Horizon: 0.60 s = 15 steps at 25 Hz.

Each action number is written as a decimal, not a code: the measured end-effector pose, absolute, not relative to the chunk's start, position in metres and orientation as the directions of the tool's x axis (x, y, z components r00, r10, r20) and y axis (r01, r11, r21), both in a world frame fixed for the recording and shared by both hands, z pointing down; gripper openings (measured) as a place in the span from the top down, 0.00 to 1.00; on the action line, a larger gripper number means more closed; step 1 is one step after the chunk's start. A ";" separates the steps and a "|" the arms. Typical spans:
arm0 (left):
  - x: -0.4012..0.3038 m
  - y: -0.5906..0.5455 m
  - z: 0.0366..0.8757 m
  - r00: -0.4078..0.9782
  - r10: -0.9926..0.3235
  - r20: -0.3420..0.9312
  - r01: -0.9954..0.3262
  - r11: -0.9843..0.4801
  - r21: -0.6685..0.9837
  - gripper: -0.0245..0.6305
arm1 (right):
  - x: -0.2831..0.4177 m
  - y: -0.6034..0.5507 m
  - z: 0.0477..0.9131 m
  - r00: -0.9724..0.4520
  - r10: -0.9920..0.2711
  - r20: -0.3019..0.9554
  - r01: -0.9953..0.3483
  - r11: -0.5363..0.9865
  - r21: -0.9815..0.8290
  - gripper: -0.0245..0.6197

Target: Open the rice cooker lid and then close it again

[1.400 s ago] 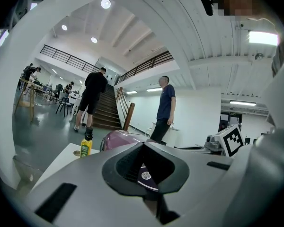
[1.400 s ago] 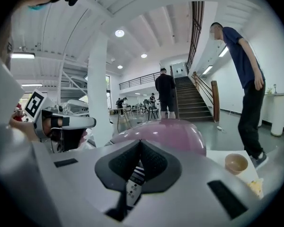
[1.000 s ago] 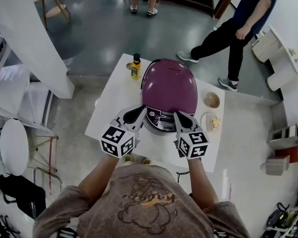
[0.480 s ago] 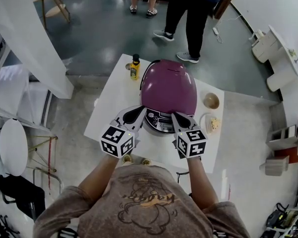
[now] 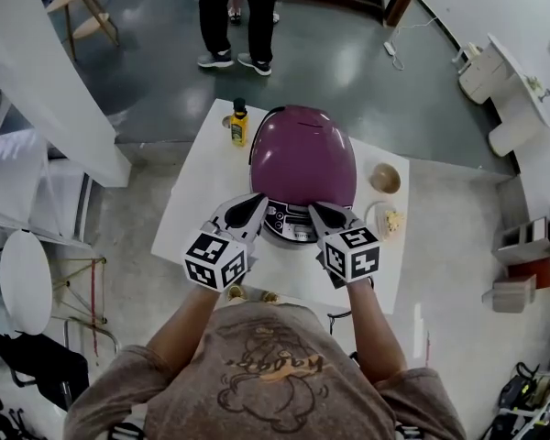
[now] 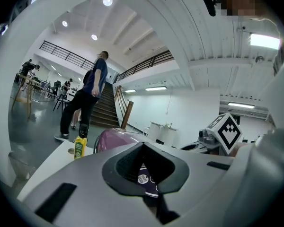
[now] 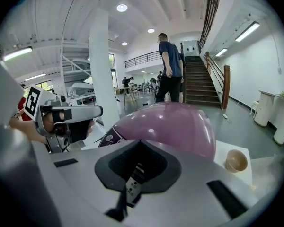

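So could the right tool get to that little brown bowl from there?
Probably yes. The bowl stands in the open to the right of the rice cooker. The right tool, at the cooker's front, would only need to swing past its side. Its jaws are shut, though.

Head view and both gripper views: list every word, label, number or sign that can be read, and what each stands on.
No text reads clearly.
Rice cooker control panel: print and a round sticker, too small to read.
Yellow bottle label: too small to read.
Person's shirt: cursive print, blurred.
Marker cubes: black-and-white patterns, no letters.
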State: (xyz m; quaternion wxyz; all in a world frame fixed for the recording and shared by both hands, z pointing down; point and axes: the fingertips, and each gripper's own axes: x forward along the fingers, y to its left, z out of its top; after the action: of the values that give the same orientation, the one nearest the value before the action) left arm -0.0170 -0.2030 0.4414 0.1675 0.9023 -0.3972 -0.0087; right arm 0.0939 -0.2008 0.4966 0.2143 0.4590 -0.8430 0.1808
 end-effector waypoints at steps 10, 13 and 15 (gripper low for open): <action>-0.007 -0.201 0.444 0.696 -0.707 0.124 -0.704 -0.638 0.311 0.93 | 0.093 -0.201 0.499 -0.491 -0.657 0.573 -0.841 0.529 -0.114 0.96; -0.007 -0.200 0.445 0.694 -0.709 0.127 -0.706 -0.636 0.311 0.93 | 0.092 -0.201 0.499 -0.490 -0.649 0.582 -0.836 0.538 -0.105 0.96; -0.007 -0.199 0.445 0.692 -0.710 0.128 -0.708 -0.633 0.312 0.93 | 0.092 -0.201 0.498 -0.488 -0.646 0.587 -0.835 0.541 -0.099 0.96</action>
State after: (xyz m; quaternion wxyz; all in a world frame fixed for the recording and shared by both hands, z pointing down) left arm -0.0072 -0.1995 0.4453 0.1711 0.9037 -0.3925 -0.0032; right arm 0.0922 -0.2007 0.4982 0.2496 0.4402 -0.8414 0.1896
